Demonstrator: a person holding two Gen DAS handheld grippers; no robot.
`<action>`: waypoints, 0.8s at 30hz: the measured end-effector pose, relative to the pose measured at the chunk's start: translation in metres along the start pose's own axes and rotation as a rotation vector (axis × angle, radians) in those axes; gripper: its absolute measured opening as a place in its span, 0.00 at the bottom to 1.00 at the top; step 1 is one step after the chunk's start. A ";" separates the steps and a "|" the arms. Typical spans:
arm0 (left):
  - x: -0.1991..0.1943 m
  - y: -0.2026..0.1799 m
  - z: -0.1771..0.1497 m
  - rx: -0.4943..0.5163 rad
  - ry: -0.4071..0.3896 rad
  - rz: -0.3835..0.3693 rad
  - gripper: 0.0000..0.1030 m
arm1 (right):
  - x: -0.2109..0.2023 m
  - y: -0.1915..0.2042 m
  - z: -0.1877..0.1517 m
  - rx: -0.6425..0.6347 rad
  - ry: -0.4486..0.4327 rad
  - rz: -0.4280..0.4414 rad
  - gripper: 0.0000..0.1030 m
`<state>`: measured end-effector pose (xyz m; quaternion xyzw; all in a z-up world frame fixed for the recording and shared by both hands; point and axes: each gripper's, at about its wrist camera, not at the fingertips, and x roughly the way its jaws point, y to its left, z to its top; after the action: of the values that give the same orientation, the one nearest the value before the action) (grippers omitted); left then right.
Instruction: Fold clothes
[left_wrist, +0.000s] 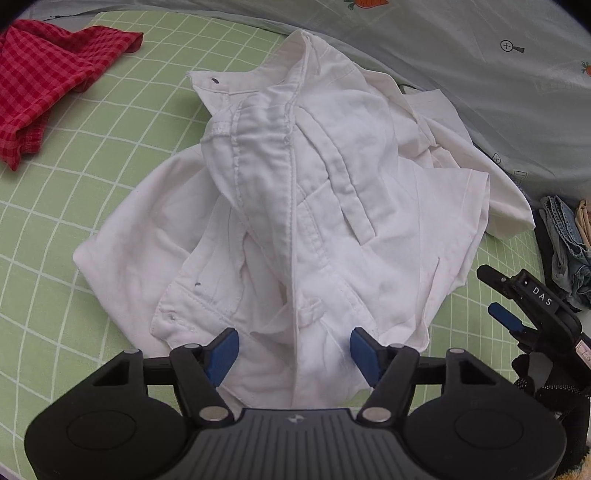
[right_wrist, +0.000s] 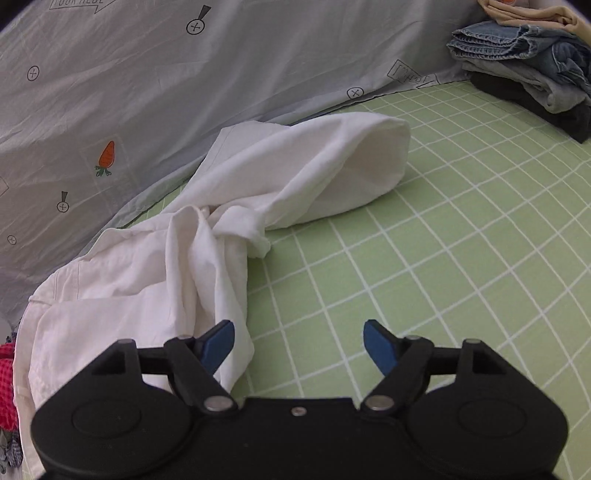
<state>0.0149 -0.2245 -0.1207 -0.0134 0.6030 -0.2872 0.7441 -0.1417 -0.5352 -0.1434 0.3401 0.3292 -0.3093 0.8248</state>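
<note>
between left gripper (left_wrist: 293, 352) fingers, white garment (left_wrist: 295, 192)

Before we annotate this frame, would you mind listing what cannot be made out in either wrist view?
- White garment, left wrist view: crumpled, so its type and underside are hidden by its own folds.
- Red checked cloth, left wrist view: cut off by the left edge.
- Folded stack, right wrist view: cut off at the top-right corner; item count unclear.
- Right gripper, left wrist view: partly cut off by the right edge.
</note>
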 end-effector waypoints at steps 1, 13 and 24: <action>-0.001 -0.002 -0.002 -0.004 -0.006 -0.004 0.55 | 0.002 0.003 -0.003 -0.001 0.009 0.013 0.73; 0.000 0.002 -0.005 -0.135 -0.063 -0.014 0.08 | 0.022 0.032 -0.027 -0.042 0.075 0.117 0.13; -0.060 0.022 0.021 -0.198 -0.311 0.137 0.06 | -0.035 0.057 -0.002 -0.352 -0.245 -0.114 0.00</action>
<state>0.0365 -0.1862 -0.0700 -0.0895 0.5055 -0.1698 0.8412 -0.1211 -0.4906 -0.0983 0.1315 0.2940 -0.3321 0.8866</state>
